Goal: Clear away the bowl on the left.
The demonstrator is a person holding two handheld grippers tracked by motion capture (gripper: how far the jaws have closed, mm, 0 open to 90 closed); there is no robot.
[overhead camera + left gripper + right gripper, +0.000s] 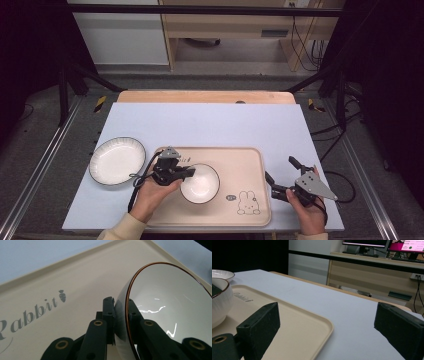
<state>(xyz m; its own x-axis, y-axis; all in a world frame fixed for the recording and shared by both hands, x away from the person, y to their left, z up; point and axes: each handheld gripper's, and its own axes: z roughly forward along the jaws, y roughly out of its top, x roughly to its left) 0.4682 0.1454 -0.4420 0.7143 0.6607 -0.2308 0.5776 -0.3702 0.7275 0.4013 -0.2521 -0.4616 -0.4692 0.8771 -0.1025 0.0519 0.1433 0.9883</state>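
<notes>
1. Here, in the high view, the left gripper (191, 172) is clamped on the near-left rim of the white bowl (200, 183), which sits on the beige tray (250, 165) just ahead of that claw. The bowl looks already set inside the tray, so what seems left is to let go of the rim, or to carry it on elsewhere; I cannot tell which. The ribbed plate (117, 160) lies off the tray on the white table cover (210, 125), behind and outboard of the left claw, and may be the next piece to handle. The right gripper (280, 176) waits beyond the tray's far edge, jaws spread wide and holding nothing.

2. In the left gripper view, the two black jaws pinch the bowl (172, 307) wall, one outside and one inside its brown-edged rim. The bowl looks tilted here, though whether it is lifted off the tray (62, 270) I cannot tell. The tray ahead is bare but for printed lettering.

3. In the right gripper view, the jaws stand far apart and empty. The tray (312, 322) corner lies between and below them; the bowl (219, 302) sits well off to the left. Nothing blocks the way.
</notes>
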